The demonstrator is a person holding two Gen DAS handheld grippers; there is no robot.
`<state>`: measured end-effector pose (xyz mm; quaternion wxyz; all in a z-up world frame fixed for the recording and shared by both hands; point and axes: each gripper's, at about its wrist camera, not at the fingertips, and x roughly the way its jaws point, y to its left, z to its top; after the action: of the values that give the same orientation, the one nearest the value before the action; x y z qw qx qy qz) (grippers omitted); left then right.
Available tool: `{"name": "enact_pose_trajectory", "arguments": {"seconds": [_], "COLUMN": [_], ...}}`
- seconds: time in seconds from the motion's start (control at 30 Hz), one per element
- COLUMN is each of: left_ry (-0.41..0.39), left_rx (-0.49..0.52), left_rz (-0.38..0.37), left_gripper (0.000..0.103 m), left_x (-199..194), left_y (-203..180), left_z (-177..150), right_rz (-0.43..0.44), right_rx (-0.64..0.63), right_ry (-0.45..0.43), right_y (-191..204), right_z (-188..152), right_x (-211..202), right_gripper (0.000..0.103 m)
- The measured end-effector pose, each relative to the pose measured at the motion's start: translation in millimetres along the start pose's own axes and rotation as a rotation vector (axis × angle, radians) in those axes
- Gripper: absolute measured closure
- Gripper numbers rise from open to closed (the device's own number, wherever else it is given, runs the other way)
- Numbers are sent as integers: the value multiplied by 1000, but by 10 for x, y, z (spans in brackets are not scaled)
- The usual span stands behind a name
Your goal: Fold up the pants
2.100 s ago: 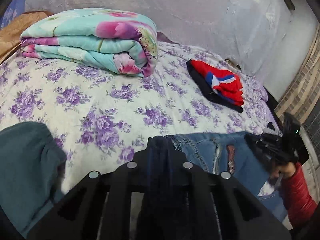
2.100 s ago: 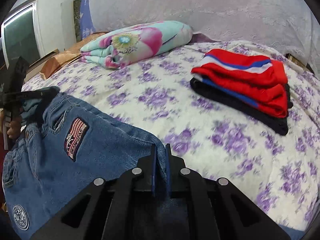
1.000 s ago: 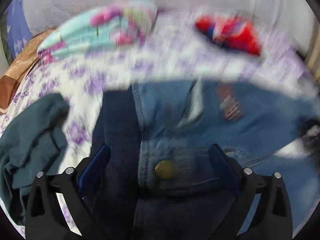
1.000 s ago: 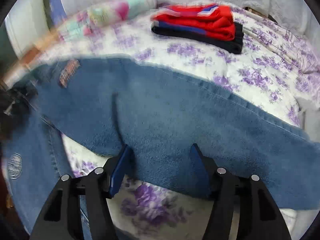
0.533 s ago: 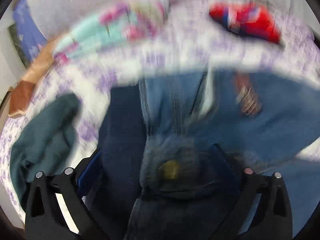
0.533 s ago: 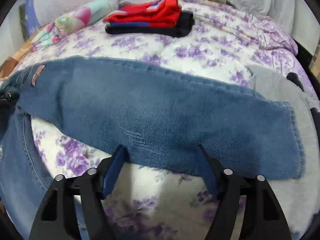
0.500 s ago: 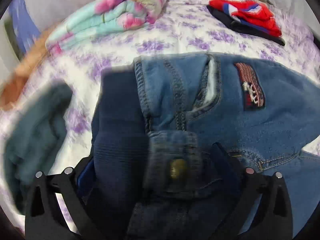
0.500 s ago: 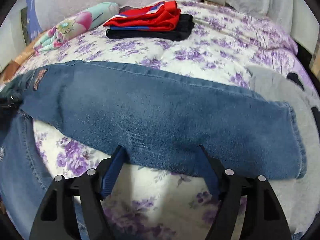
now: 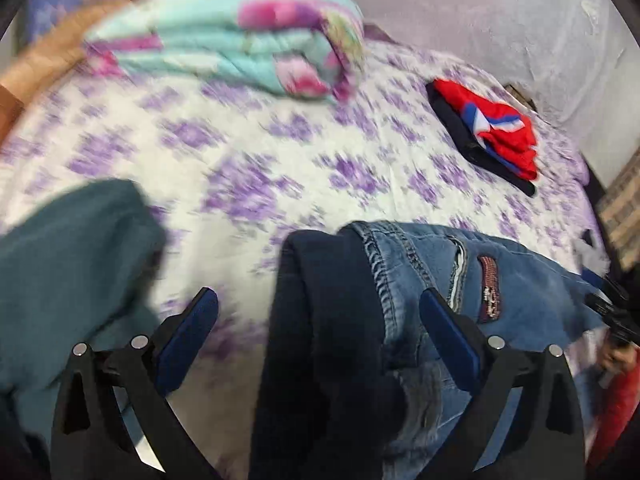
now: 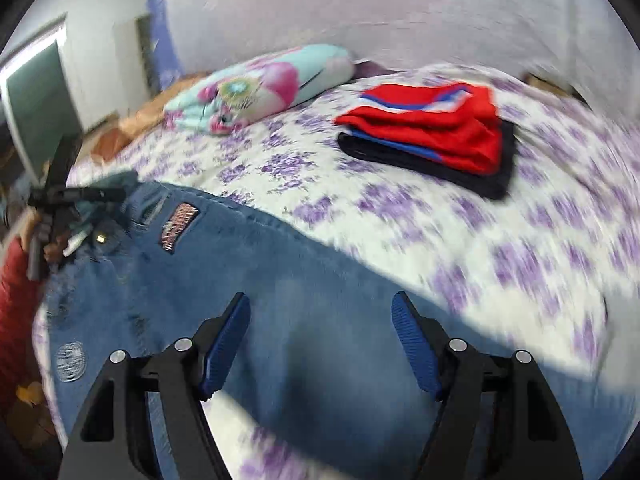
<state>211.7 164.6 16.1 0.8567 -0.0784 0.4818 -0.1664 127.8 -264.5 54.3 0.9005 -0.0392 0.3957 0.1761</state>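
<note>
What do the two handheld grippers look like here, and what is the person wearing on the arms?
Both the left gripper and right gripper have black angular linkage frames with silver rivets and blue pads; the right one's fingers are visibly ribbed. A red sleeve shows behind the right gripper, and a red sleeve behind the left.

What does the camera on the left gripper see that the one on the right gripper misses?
Only the left wrist view shows the teal garment and the dark navy cloth lying against the jeans' waistband. Only the right wrist view shows the window and the round badge on the jeans. Both show the floral bedspread, the rolled floral quilt and the red folded stack.
</note>
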Motion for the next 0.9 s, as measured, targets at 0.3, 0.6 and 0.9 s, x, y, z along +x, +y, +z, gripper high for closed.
{"name": "enact_pose_trajectory", "arguments": {"seconds": [0.3,0.6,0.9], "left_ry": [27,-125,-210], "left_rx": [66,180,155], "left_rz": [-115,-117,-198], "left_gripper": [5,69,78], "left_x": [400,39,-561], "left_y": [-15,-191,-236], "left_z": [223,152,-215], "right_rz": [45,-30,-51], "right_rx": [-143,-168,-264], "right_ry": [172,40,-111], "right_y": [29,348,1058], "right_z": [190,25,-286], "right_x": [895,350,-783], "right_gripper": [28,95,96]}}
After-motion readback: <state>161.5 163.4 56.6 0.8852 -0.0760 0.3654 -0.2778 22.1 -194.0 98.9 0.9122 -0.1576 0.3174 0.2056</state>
